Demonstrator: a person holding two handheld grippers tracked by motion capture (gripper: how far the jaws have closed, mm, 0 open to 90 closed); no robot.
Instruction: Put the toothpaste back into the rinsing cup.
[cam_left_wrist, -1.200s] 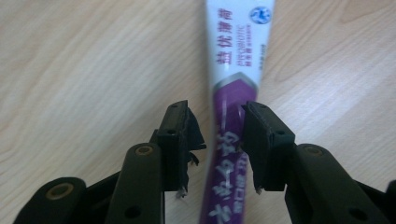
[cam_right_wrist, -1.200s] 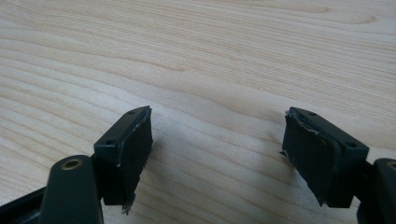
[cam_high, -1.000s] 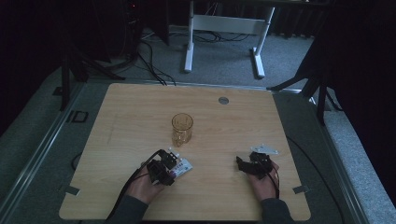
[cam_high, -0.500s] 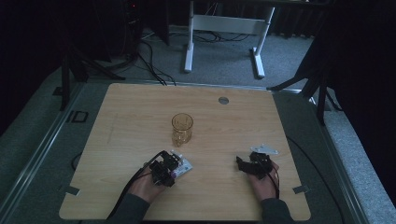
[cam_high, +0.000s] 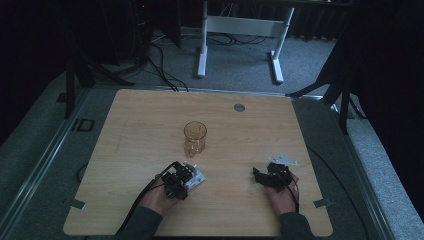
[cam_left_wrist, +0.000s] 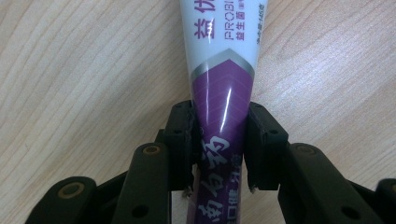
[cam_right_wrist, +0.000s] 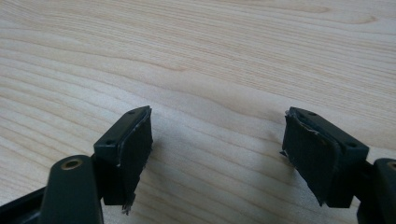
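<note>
The table (cam_high: 150, 115) was a light wooden top standing on grey carpet, with a white frame (cam_high: 240, 30) on the floor beyond its far edge and a small round grommet (cam_high: 239, 107) set near that edge. An amber glass cup (cam_high: 195, 137) stood upright near the middle of the table, apart from both tools. The left hand-held gripper (cam_high: 186, 176) rested low at the near left of the table, just in front of the cup, with its jaws closed on a white-and-purple tube (cam_left_wrist: 224, 70). In the left gripper view the pads clamped the tube's narrowed purple section from both sides, and the tube extended forward over the wood; whether it lay on the surface or was raised slightly could not be determined. The right hand-held gripper (cam_high: 257, 176) sat at the near right, well apart from the tube and the cup, with its jaws spread wide and nothing between them. Judged from this arrangement, the grasp was complete, while carrying the tube onward, probably to the cup, remained to be done.
</note>
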